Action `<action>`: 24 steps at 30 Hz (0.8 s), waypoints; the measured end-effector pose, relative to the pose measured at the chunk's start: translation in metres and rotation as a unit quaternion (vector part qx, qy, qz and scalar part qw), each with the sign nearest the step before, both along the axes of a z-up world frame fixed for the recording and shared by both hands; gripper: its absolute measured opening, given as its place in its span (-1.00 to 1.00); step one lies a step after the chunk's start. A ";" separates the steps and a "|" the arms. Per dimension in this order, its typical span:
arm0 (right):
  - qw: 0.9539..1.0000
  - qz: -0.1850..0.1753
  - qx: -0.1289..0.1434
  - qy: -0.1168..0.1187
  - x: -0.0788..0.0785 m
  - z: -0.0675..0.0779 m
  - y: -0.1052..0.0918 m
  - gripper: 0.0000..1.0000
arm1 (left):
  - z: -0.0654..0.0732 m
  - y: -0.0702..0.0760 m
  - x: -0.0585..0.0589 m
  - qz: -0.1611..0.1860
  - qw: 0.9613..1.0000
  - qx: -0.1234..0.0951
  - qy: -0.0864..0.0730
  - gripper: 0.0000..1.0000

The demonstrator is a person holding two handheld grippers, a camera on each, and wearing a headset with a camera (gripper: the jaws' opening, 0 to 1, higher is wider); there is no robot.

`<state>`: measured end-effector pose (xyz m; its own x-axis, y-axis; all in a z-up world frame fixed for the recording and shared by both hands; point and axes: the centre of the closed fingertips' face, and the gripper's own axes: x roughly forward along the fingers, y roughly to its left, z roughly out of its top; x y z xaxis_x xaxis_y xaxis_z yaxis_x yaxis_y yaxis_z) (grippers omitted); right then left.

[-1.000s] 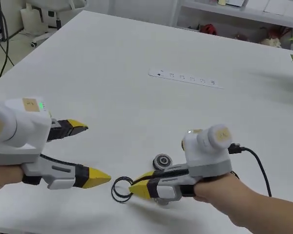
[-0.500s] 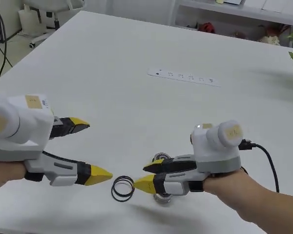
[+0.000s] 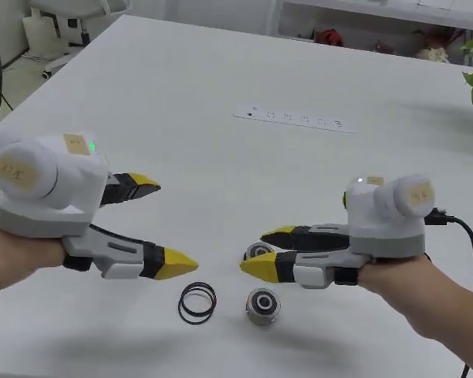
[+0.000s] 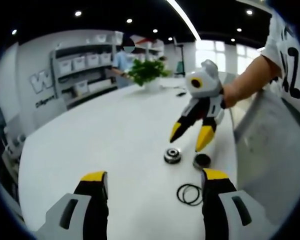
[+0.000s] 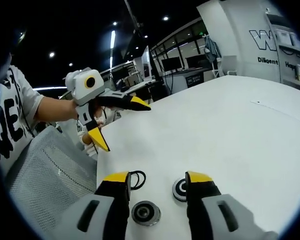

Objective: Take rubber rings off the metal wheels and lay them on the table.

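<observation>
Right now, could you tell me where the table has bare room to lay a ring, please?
Bare: the table between strip, left gripper and right gripper. Crowded: the near edge, with rings and two wheels close together.

Rings: rubber rings [image 3: 197,302] lie on the table [image 3: 221,94], just left of the nearer wheel [image 3: 262,305]
Second wheel: farther wheel [image 3: 258,253] sits behind it, at the tips of my right gripper [image 3: 258,250]
Left side: I hold my left gripper [image 3: 172,224] above and left of the rings
Far back: power strip [image 3: 293,120] well behind, mid-table
</observation>
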<state>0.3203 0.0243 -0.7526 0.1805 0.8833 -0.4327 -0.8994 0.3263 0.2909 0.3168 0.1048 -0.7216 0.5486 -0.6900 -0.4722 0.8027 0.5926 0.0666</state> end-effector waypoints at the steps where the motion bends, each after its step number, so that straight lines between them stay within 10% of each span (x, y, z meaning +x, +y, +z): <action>1: 1.000 -0.004 0.000 -0.001 0.003 0.001 -0.003 -0.18 | 0.001 -0.002 0.002 -0.002 1.000 0.001 -0.001 0.55; 24: 0.997 -0.071 -0.007 -0.026 0.038 0.000 -0.046 -0.09 | 0.003 -0.034 0.039 -0.020 1.000 -0.003 -0.003 0.54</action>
<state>0.3586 -0.0214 -0.7530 0.3269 0.8407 -0.4317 -0.8573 0.4561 0.2389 0.3555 0.0703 -0.7186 0.5240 -0.7141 -0.4643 0.8251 0.5608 0.0688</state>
